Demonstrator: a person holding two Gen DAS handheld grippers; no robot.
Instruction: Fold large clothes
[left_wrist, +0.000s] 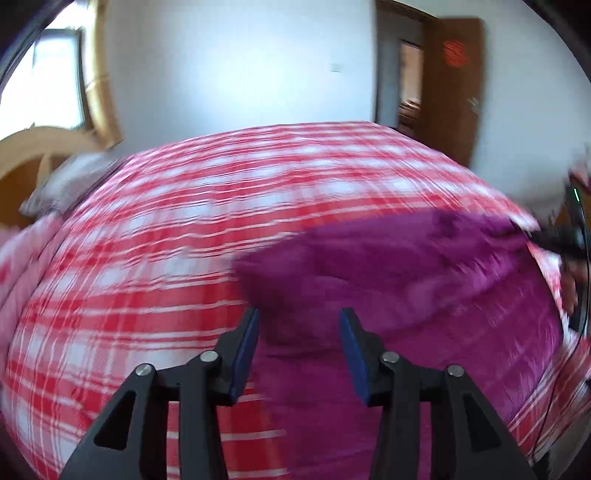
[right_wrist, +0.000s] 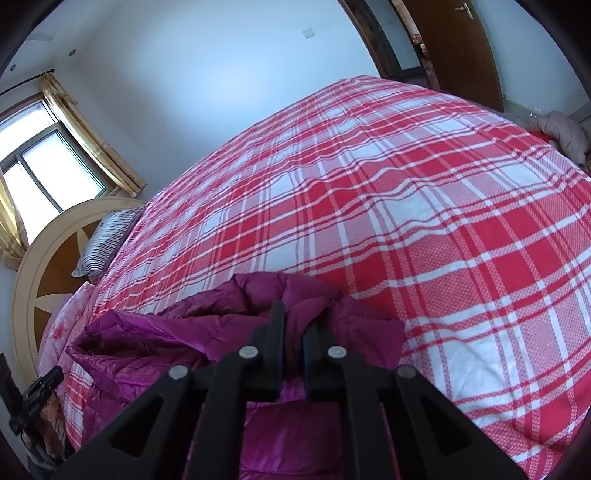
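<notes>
Two hand-held grippers over one magenta puffer jacket (right_wrist: 155, 339), which lies bunched on the near part of a bed with a red-and-white plaid cover (right_wrist: 424, 221). The right hand-held gripper (right_wrist: 293, 325) is clamped on a fold of the jacket. The left hand-held gripper (left_wrist: 299, 325) has its blue pads (left_wrist: 245, 354) apart, jacket below them, nothing pinched.
</notes>
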